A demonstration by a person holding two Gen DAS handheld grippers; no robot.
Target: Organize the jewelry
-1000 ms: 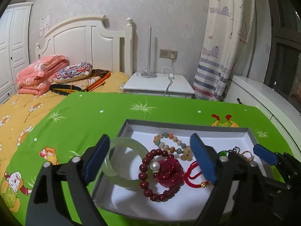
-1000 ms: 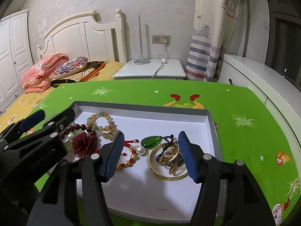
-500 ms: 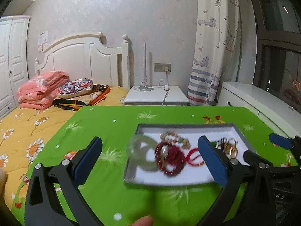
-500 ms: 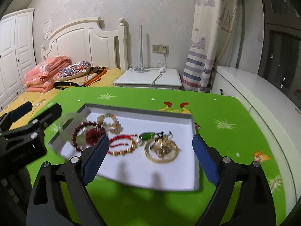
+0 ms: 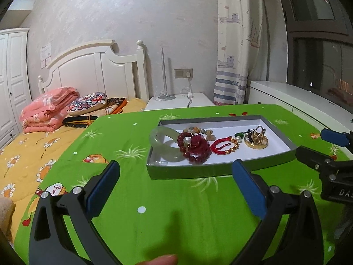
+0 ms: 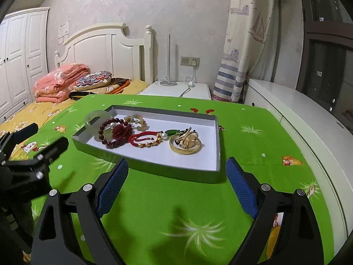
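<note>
Left wrist view: the tray [image 5: 222, 170] lies ahead of the left hand-held gripper [image 5: 176, 190], slightly to its right, long axis running across the line of the fingers. It rests on the green surface [image 5: 176, 216]. The jade bangle [image 5: 164, 142] leans over the tray's left end, the nearest piece to this side; the dark red bead bracelet [image 5: 194, 148] touches it, and the red cord bracelet [image 5: 224, 146] and the gold bangle [image 5: 256, 142] follow to the right. The jaws stand wide apart, holding and touching nothing, short of the tray's near wall.

Right wrist view: the tray [image 6: 154, 165] sits ahead of the right hand-held gripper [image 6: 176, 186], skewed, its near wall between the blue pads [image 6: 111, 186] in picture. The gold bangle [image 6: 186, 146] is straight ahead, so I judge this side nearer it. Jaws fully spread, empty. The left hand-held gripper [image 6: 39, 141] hangs off to the left.
</note>
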